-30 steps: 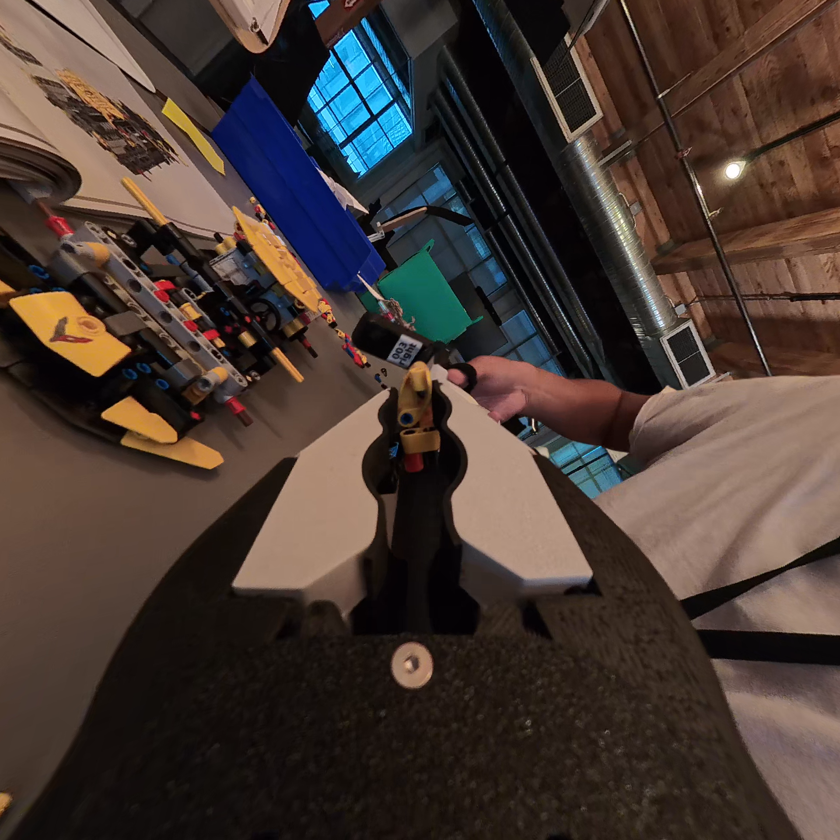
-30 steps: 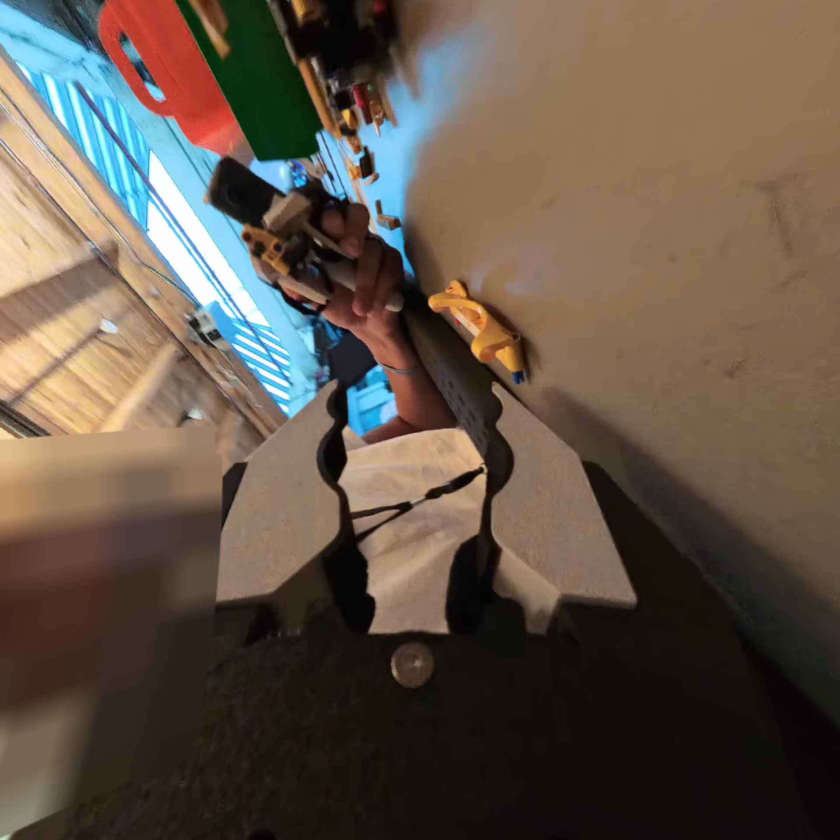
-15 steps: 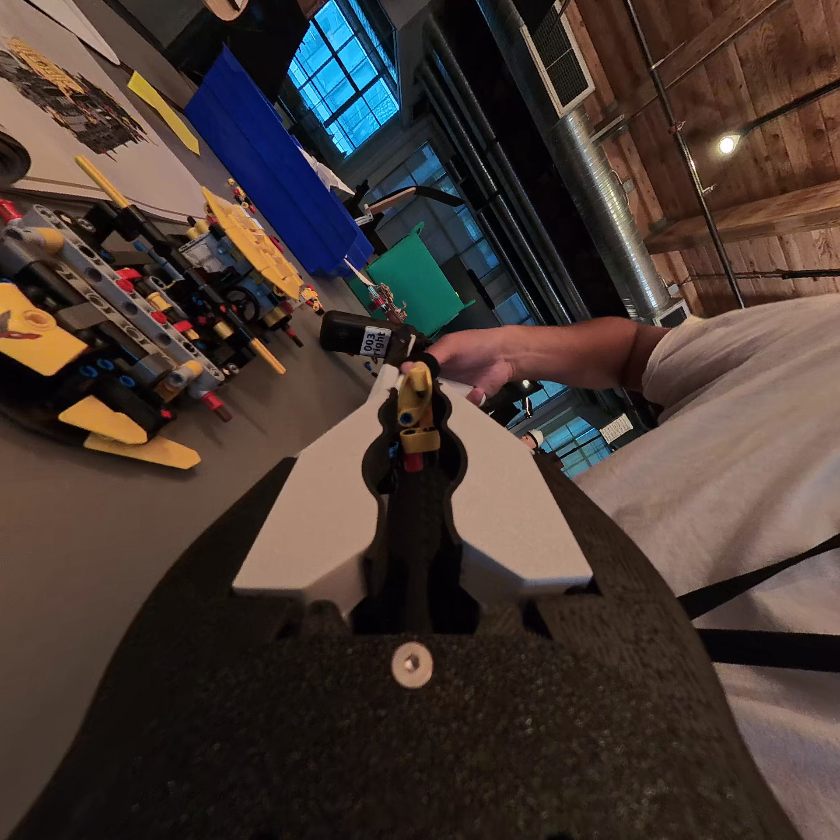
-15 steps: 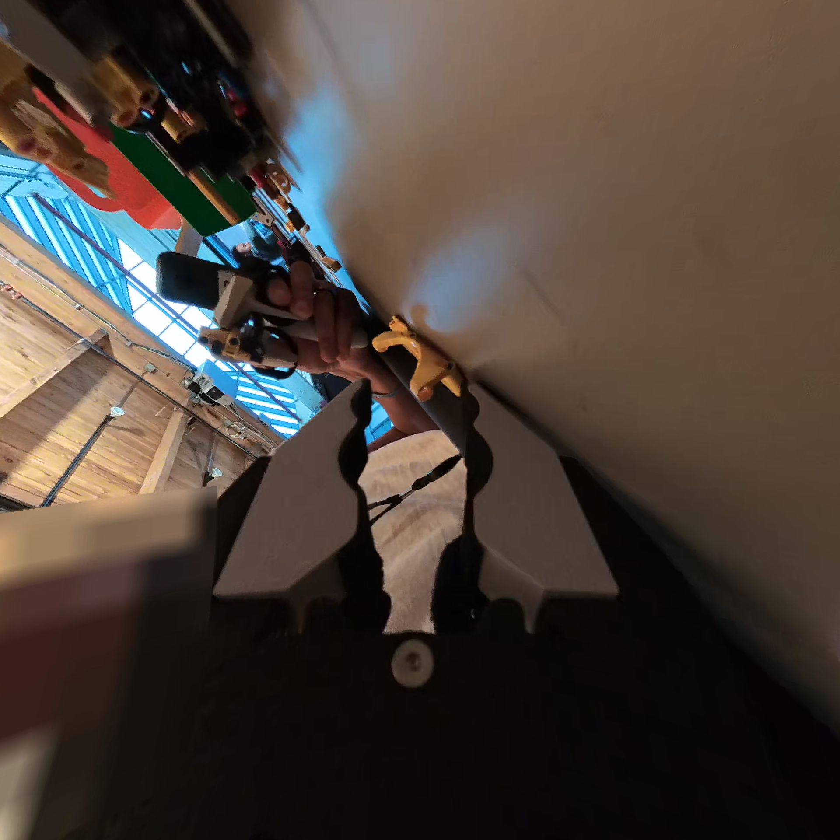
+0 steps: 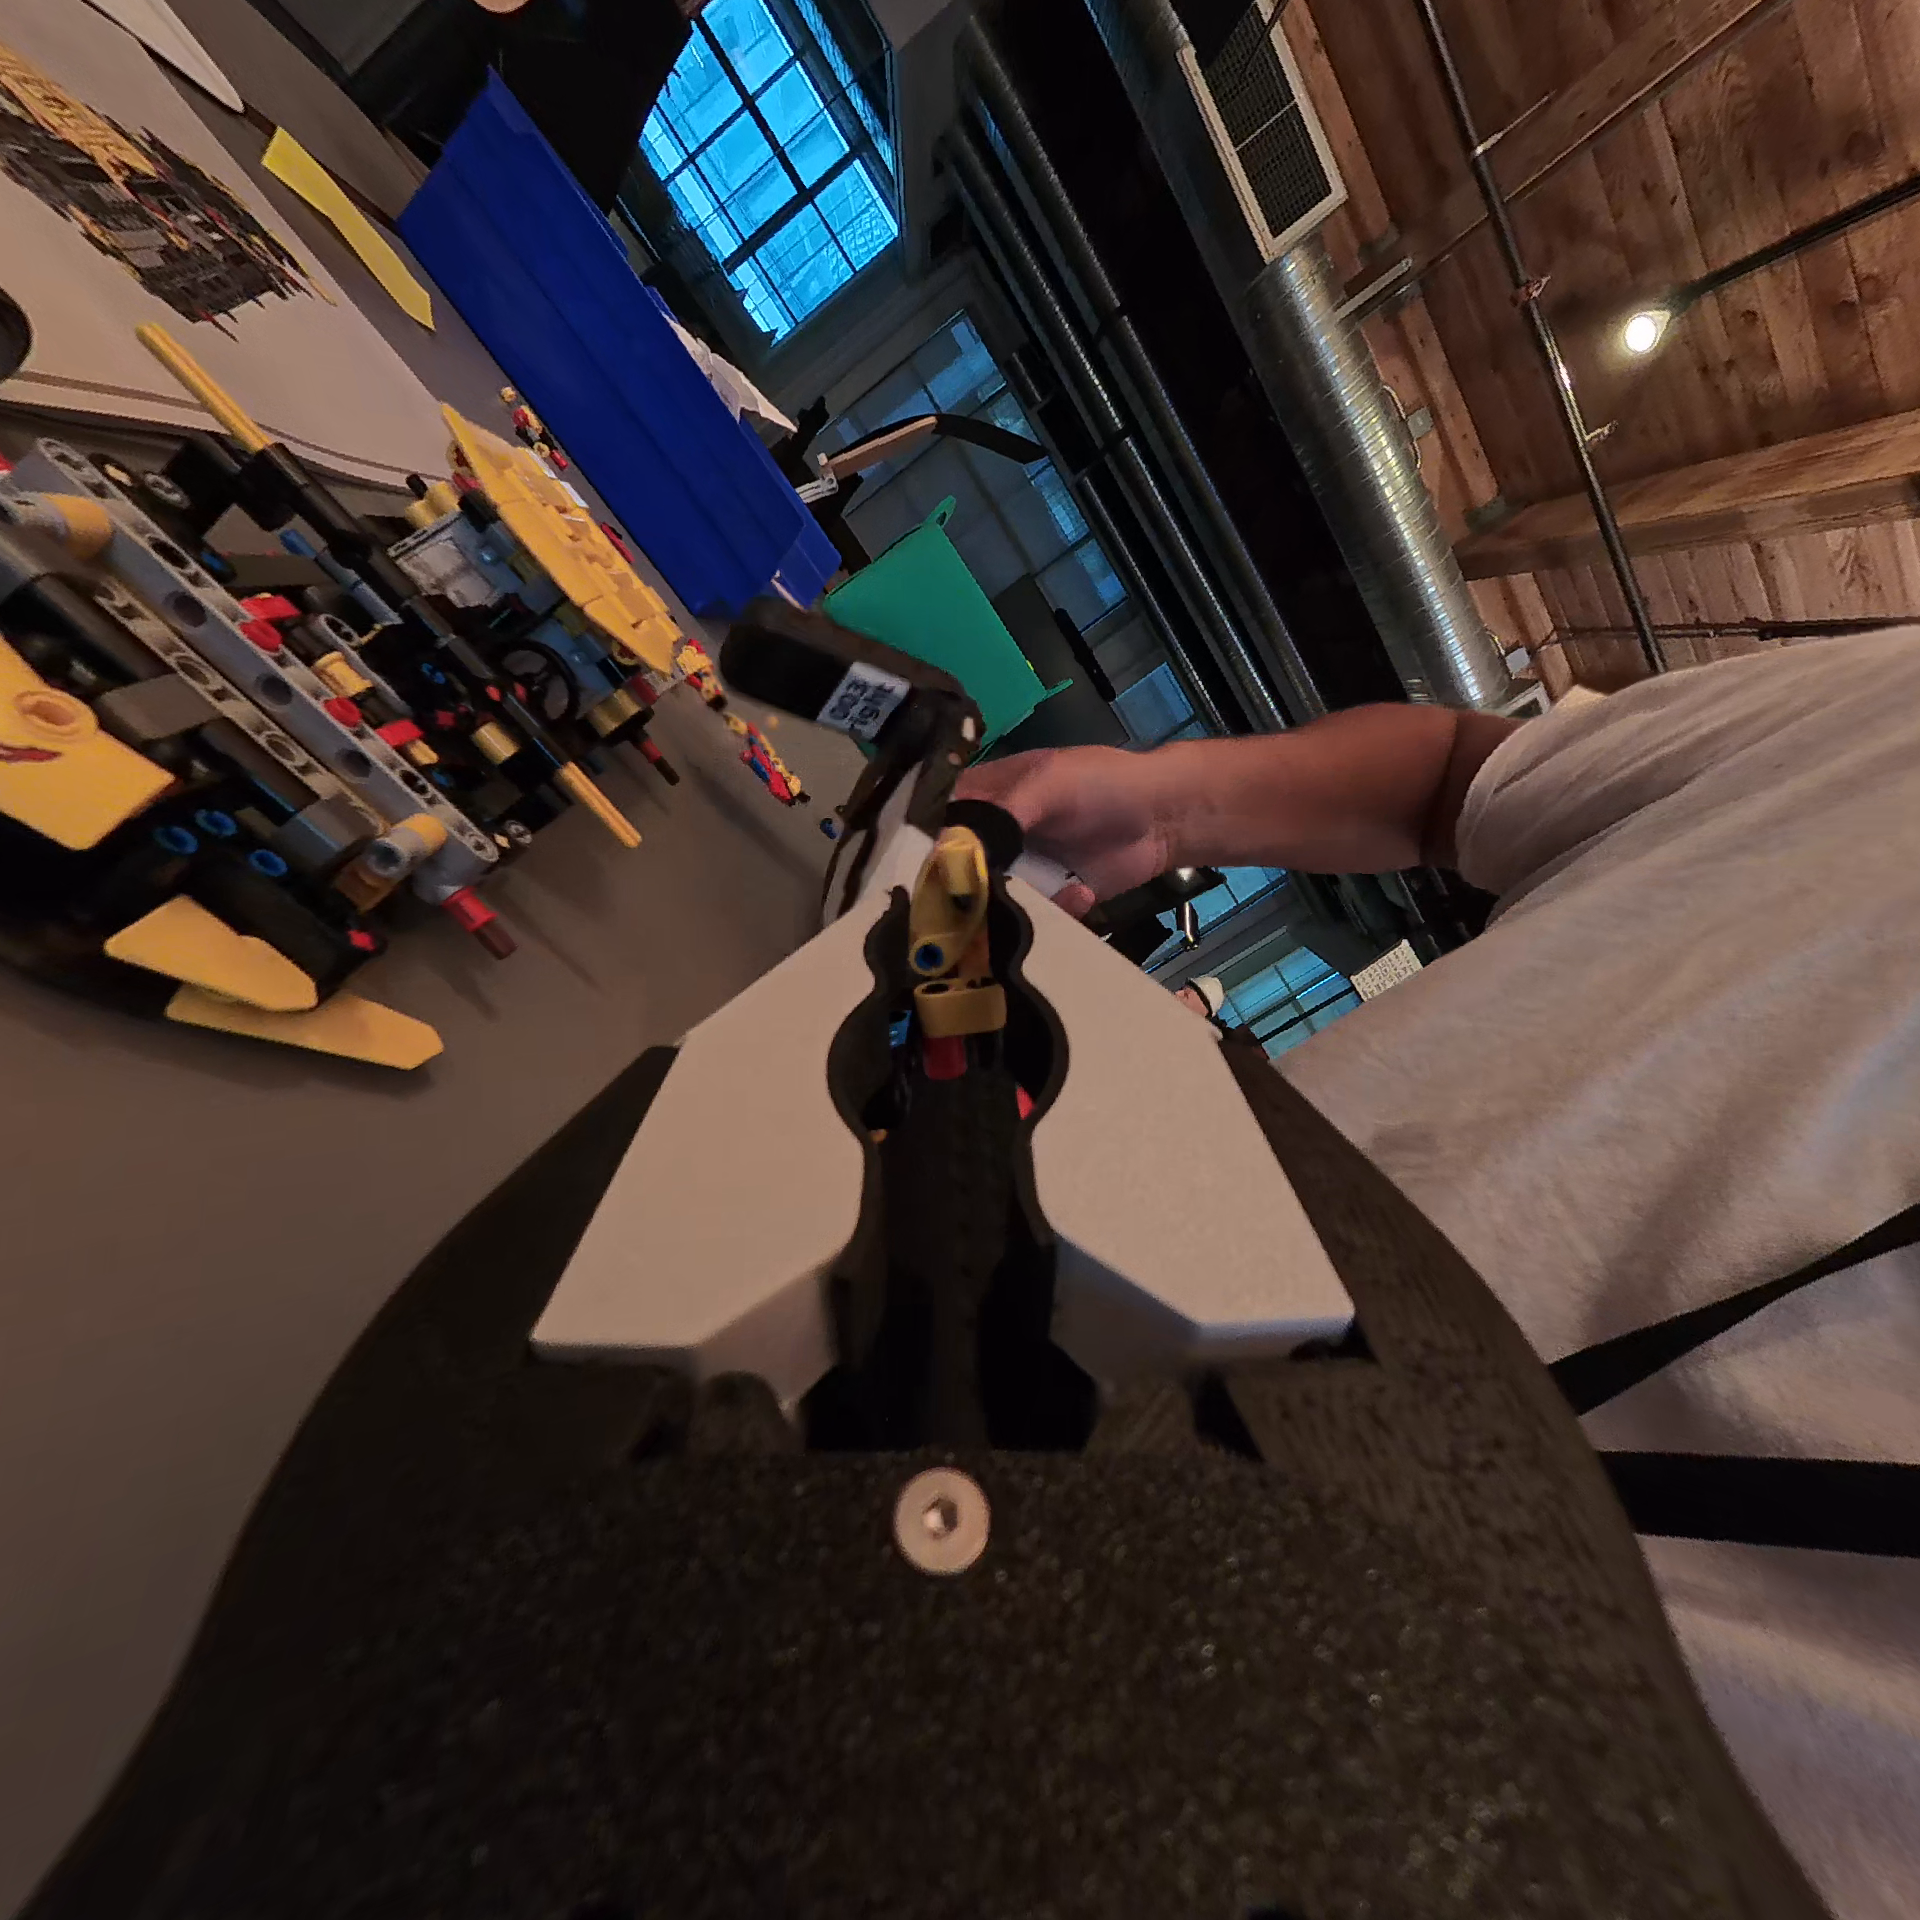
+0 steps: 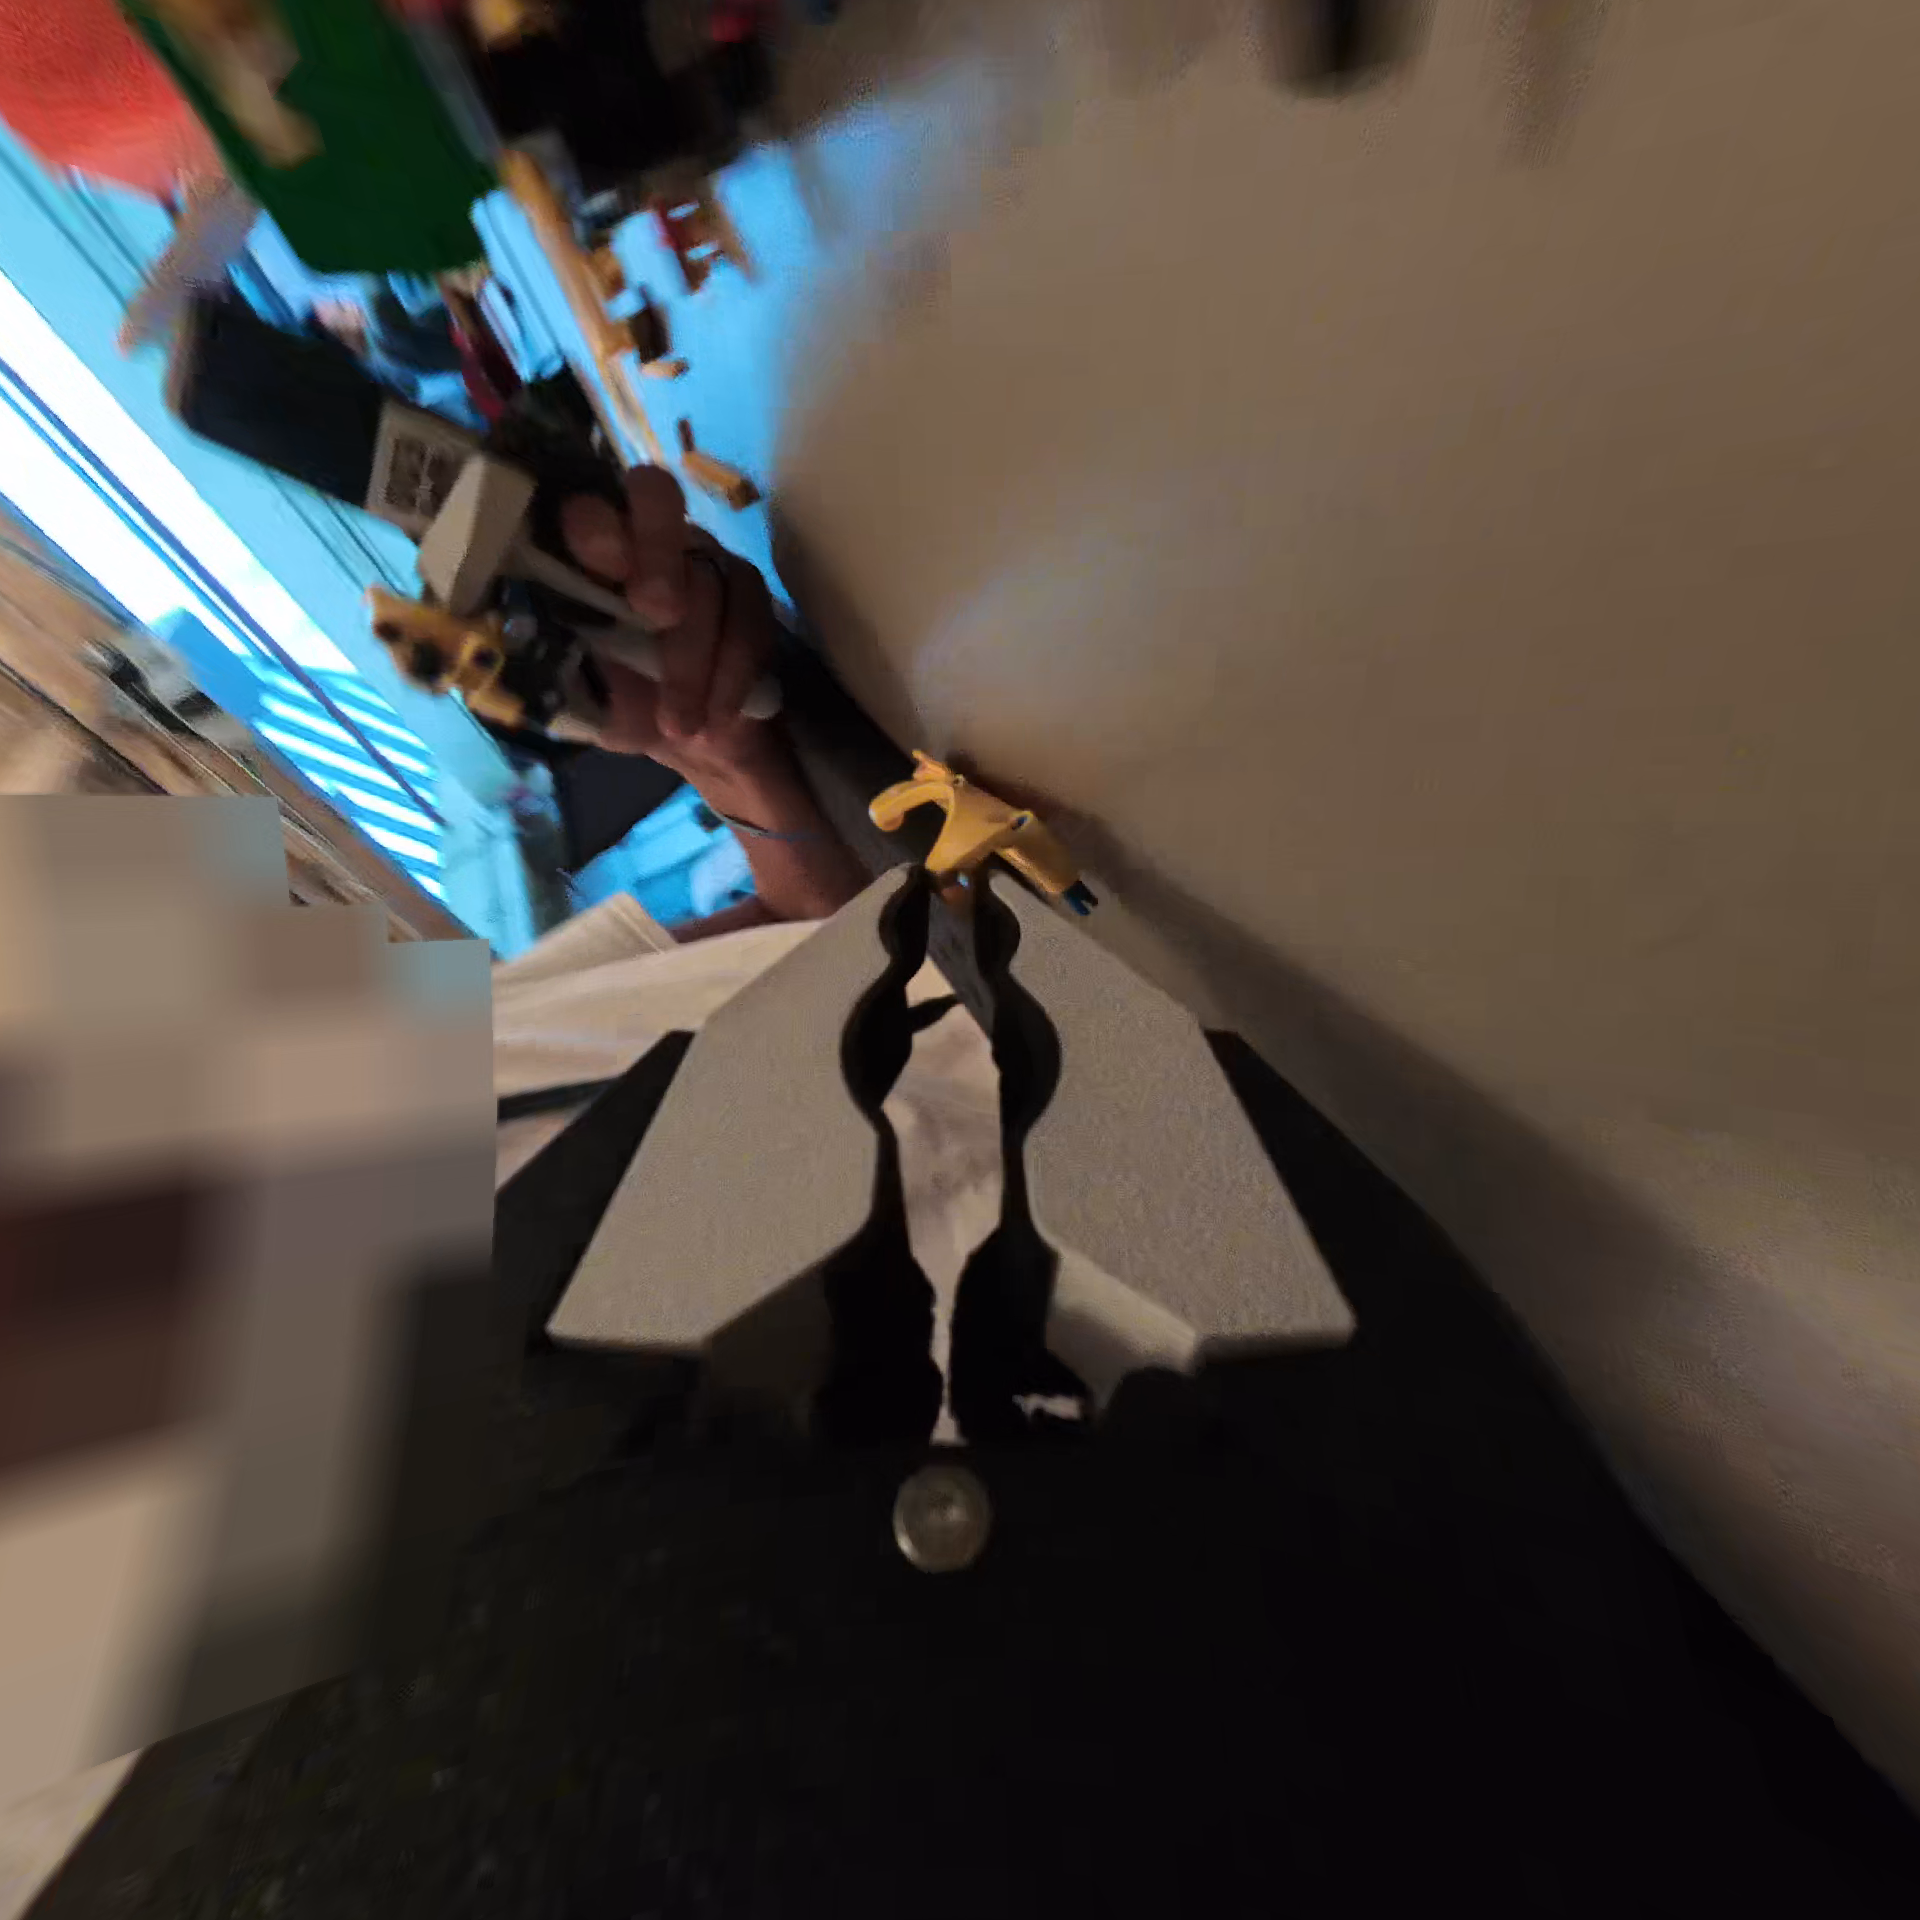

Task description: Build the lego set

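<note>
My left gripper (image 5: 948, 914) is shut on a small yellow lego sub-assembly (image 5: 943, 940) with a red pin and holds it above the dark table (image 5: 260, 1247). The half-built yellow and black lego car (image 5: 260, 707) sits on the table to its left. My right gripper (image 6: 948, 883) has its fingers closed in on a curved yellow piece (image 6: 971, 826) with a blue pin at the table's edge, its tips pinching the near end. The right gripper also shows in the left wrist view (image 5: 883, 790), and the left gripper shows blurred in the right wrist view (image 6: 457, 644).
An open instruction booklet (image 5: 156, 260), a blue bin (image 5: 603, 353) and a green bin (image 5: 935, 623) lie beyond the car. Loose small pieces (image 5: 769, 758) are scattered near the right gripper. The person's white shirt (image 5: 1662, 1039) fills the right side. The left gripper's tips are roughly 15 centimetres from the right gripper's.
My right gripper has moved up to the curved yellow piece at the table edge and its fingers have gone from wide open to closed on it. My left gripper keeps its piece, nearly still.
</note>
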{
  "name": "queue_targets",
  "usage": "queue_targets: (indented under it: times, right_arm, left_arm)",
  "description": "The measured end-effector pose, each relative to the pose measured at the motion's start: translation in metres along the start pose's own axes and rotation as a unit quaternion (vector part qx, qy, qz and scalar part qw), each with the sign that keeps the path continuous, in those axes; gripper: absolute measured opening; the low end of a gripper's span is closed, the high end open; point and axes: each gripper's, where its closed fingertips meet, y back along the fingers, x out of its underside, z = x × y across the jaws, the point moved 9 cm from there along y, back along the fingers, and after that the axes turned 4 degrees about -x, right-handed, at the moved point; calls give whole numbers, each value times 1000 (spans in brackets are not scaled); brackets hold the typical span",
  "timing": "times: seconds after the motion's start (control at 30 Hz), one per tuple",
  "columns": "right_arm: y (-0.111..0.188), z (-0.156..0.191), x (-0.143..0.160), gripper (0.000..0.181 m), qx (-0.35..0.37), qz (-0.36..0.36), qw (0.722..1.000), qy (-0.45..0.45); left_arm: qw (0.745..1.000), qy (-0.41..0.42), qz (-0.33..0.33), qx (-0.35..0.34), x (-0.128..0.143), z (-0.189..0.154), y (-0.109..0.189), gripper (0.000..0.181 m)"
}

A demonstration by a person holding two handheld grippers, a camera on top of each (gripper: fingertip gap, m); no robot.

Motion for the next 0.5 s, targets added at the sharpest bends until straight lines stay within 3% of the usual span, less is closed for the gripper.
queue_targets:
  times: [0.07,0.13,0.23,0.3,0.37,0.5]
  right_arm:
    - [2,18,-1,7,15,-6,992,122]
    - [7,36,0,7,54,-12,961,273]
    - [15,53,8,7,139,1,858,494]
    - [19,55,15,7,204,16,771,603]
    - [20,56,25,7,248,53,692,675]
    - [24,66,43,7,332,114,570,743]
  left_arm:
    - [1000,1,-2,0,0,0,1,13]
    - [1000,2,-3,1,0,0,0,14]
    - [1000,-1,0,-1,0,0,0,14]
    - [1000,-3,0,-4,0,0,0,14]
    - [1000,-5,0,-6,0,0,0,14]
    - [1000,-11,2,-12,0,-1,-1,14]
